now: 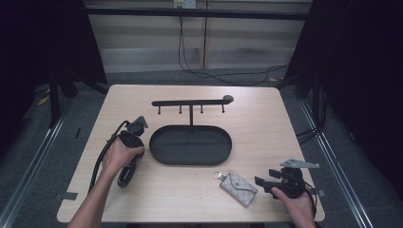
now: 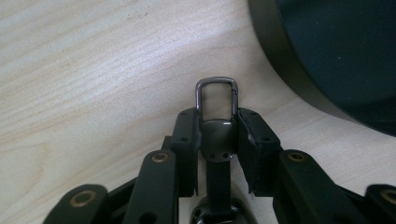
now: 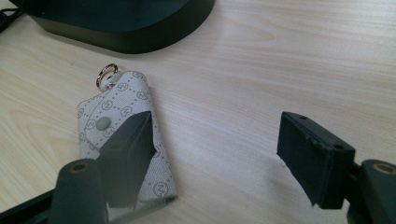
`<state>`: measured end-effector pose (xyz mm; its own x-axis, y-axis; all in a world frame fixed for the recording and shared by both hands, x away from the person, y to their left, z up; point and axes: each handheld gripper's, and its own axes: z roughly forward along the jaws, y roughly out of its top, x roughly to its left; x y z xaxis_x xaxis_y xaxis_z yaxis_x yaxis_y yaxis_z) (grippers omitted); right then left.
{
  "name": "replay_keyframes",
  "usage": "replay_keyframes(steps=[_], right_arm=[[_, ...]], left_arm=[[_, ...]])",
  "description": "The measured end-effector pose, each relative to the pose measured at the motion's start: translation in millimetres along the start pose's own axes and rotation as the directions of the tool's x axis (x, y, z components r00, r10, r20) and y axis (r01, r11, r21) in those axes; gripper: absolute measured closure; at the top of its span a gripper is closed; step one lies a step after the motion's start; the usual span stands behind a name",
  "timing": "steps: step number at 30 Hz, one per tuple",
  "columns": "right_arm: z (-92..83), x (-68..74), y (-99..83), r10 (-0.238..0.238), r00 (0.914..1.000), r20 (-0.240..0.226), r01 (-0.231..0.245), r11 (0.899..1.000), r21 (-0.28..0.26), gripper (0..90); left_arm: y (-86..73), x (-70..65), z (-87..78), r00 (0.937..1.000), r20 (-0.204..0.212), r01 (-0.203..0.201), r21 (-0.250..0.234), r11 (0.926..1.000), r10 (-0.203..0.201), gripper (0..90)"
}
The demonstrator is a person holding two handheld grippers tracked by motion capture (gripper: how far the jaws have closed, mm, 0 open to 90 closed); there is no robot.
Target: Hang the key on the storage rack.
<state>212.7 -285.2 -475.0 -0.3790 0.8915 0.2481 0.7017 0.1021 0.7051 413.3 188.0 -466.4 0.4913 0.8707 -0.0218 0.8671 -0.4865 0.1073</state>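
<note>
Two tools are in play: the right tool (image 3: 215, 154) gapes open, the key pouch (image 3: 123, 140) lying on the worktop (image 3: 261, 70) partly behind its left jaw, ring end pointing away. Left tool (image 2: 217, 135) pinches a metal clasp (image 2: 217, 95) beside the tray (image 2: 336, 56).

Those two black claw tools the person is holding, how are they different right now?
The left gripper has its fingers closed on a small metal clasp; the right gripper has its fingers spread wide, holding nothing. The left sits beside the black tray; the right sits next to the patterned key pouch. Both rest low over the wooden table.
</note>
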Motion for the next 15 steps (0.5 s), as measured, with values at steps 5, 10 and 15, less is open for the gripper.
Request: replay_keyframes(steps=[5, 10, 15], right_arm=[[0.0, -0.3, -0.2, -0.001, 1.0, -0.004, 0.001, 1.0, 0.001, 27.5], [0.8, -1.1, -0.1, 0.003, 1.0, -0.007, -0.003, 1.0, 0.005, 27.5], [1.8, -1.3, 0.0, 0.005, 1.0, -0.004, -0.005, 1.0, 0.011, 27.5]], left_arm=[[-0.1, 0.5, 0.0, 1.0, 0.005, -0.006, -0.002, 1.0, 0.006, 70.3], [-0.1, 1.2, -0.3, 0.9997, 0.011, -0.02, 0.002, 0.9998, 0.02, 70.4], [-1.3, 3.4, -2.6, 0.9985, 0.041, -0.038, -0.006, 0.9993, 0.038, 70.5]])
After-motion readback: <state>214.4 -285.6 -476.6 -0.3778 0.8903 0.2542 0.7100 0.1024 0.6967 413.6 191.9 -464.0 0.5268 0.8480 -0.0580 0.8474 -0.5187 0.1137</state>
